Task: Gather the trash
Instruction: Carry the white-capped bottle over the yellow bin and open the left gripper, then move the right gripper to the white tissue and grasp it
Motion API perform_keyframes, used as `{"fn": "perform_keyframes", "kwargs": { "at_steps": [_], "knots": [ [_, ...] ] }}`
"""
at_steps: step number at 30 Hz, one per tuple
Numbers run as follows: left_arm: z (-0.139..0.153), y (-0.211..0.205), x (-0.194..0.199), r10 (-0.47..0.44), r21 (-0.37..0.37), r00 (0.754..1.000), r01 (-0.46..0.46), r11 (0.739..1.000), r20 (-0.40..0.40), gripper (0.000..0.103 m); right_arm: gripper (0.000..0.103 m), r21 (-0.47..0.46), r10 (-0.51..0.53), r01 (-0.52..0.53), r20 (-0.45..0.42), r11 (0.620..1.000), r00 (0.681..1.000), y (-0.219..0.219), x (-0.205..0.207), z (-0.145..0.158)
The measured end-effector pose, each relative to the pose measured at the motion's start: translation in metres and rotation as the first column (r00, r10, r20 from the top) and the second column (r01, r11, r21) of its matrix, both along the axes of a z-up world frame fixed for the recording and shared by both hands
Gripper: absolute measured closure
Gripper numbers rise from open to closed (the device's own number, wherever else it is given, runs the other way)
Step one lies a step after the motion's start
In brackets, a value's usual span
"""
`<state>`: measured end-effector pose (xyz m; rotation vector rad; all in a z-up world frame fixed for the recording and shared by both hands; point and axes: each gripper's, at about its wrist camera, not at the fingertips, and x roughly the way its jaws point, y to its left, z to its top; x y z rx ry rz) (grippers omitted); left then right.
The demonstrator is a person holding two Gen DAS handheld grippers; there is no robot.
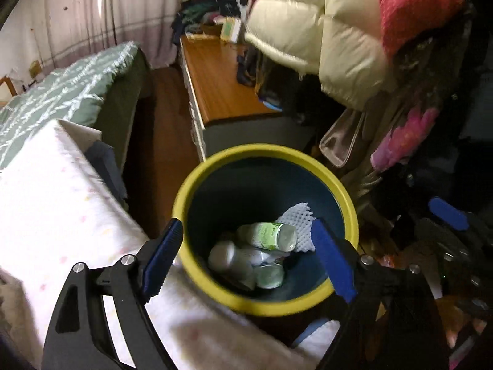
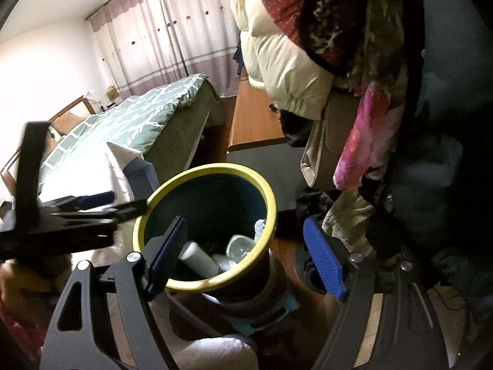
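Observation:
A dark blue trash bin with a yellow rim (image 1: 265, 303) stands on the floor beside a white-covered surface. Inside it lie a green-labelled plastic bottle (image 1: 268, 236), a grey-white bottle (image 1: 225, 257), a can (image 1: 269, 276) and a white foam net (image 1: 295, 215). My left gripper (image 1: 246, 256) hovers over the bin's mouth, open, with nothing between its blue pads. My right gripper (image 2: 246, 257) is also open and empty, its pads either side of the bin's rim (image 2: 197, 283), above a white bottle (image 2: 200, 260) and a clear jar (image 2: 240, 246). In the right wrist view the left gripper (image 2: 117, 203) comes in from the left at the rim.
A white spotted cloth (image 1: 61, 209) covers a surface left of the bin. Behind it is a bed with a green quilt (image 2: 129, 120). A wooden desk (image 1: 215, 83) stands behind the bin. A cream puffer coat (image 1: 308, 30) and red and pink clothes (image 2: 363, 129) hang close on the right.

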<state>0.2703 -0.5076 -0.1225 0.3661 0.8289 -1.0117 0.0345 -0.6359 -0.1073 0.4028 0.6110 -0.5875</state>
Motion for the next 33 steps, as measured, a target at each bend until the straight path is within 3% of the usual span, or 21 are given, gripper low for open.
{"fn": "perform_keyframes", "kwargs": {
  "at_steps": [7, 12, 15, 18, 19, 22, 26, 27, 30, 33],
  "knots": [
    [0.041, 0.117, -0.005, 0.113, -0.152, 0.992, -0.104, 0.983, 0.055, 0.012, 0.029, 0.016, 0.056, -0.056, -0.011, 0.998, 0.998, 0.014, 0.014, -0.006],
    [0.056, 0.219, -0.005, 0.254, -0.236, 0.961, -0.223, 0.946, 0.112, 0.011, 0.029, 0.012, 0.092, -0.091, -0.029, 0.996, 0.995, 0.028, 0.029, -0.007],
    [0.057, 0.283, -0.006, 0.358, -0.265, 0.920, -0.309, 0.913, 0.158, 0.010, 0.029, 0.002, 0.116, -0.116, -0.037, 0.993, 0.993, 0.039, 0.041, -0.006],
    [0.053, 0.341, -0.006, 0.472, -0.276, 0.853, -0.410, 0.870, 0.223, 0.010, 0.029, -0.003, 0.152, -0.152, -0.045, 0.988, 0.987, 0.053, 0.057, -0.004],
    [0.050, 0.364, -0.002, 0.524, -0.281, 0.819, -0.459, 0.843, 0.234, 0.009, 0.029, -0.005, 0.166, -0.166, -0.047, 0.986, 0.985, 0.058, 0.062, -0.004],
    [0.043, 0.408, 0.012, 0.620, -0.292, 0.750, -0.555, 0.779, 0.230, 0.008, 0.029, -0.020, 0.225, -0.226, -0.046, 0.974, 0.973, 0.083, 0.085, 0.004],
    [0.026, 0.448, 0.036, 0.709, -0.302, 0.677, -0.646, 0.701, 0.198, 0.008, 0.029, -0.026, 0.342, -0.343, -0.031, 0.939, 0.939, 0.122, 0.121, 0.017],
    [0.019, 0.458, 0.043, 0.731, -0.304, 0.661, -0.671, 0.676, 0.168, 0.008, 0.029, -0.036, 0.376, -0.377, -0.029, 0.926, 0.926, 0.135, 0.131, 0.021],
    [0.006, 0.475, 0.056, 0.761, -0.263, 0.639, -0.720, 0.642, 0.112, 0.008, 0.029, -0.051, 0.470, -0.471, -0.026, 0.881, 0.882, 0.168, 0.158, 0.029],
    [0.003, 0.480, 0.057, 0.772, -0.272, 0.630, -0.730, 0.627, 0.090, 0.008, 0.029, -0.062, 0.549, -0.550, -0.036, 0.833, 0.835, 0.201, 0.186, 0.033]
  ]
}}
